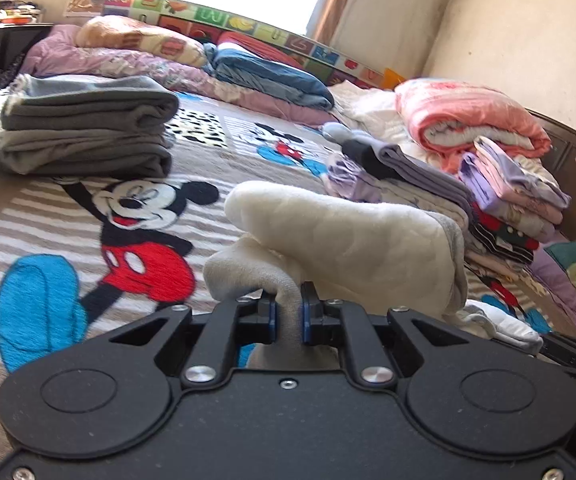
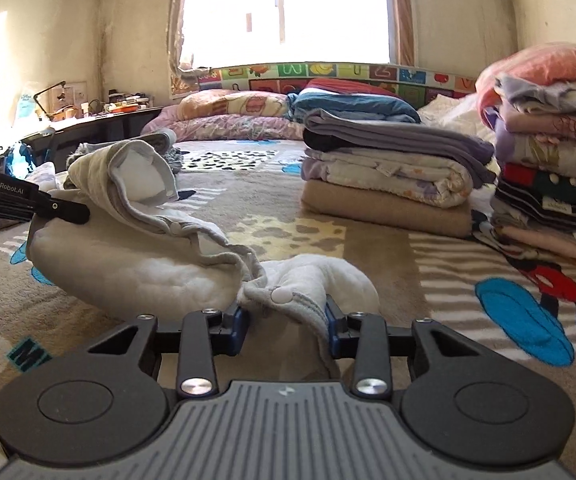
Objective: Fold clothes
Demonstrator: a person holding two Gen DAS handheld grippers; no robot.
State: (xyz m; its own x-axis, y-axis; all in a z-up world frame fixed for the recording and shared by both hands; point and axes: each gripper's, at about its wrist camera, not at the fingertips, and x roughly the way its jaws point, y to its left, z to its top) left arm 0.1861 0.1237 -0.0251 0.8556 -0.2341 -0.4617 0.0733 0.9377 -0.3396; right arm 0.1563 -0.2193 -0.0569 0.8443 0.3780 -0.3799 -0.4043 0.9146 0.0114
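Note:
A small cream fleece garment [image 1: 352,236] with grey trim and snap buttons is held up over the Mickey Mouse bedspread [image 1: 87,216]. My left gripper [image 1: 288,314] is shut on a bunched fold of it. In the right wrist view the same garment [image 2: 135,256] stretches from my left gripper [image 2: 63,210] at the left to my right gripper [image 2: 285,322]. The right jaws stand wide apart with the snap-button edge [image 2: 283,300] lying between them, not pinched.
A grey folded stack [image 1: 87,132] lies at the far left of the bed. Folded piles [image 2: 392,176] and a taller stack [image 2: 548,160] stand at the right. Pillows and quilts [image 2: 239,116] line the headboard. A cluttered desk [image 2: 87,120] is at the left.

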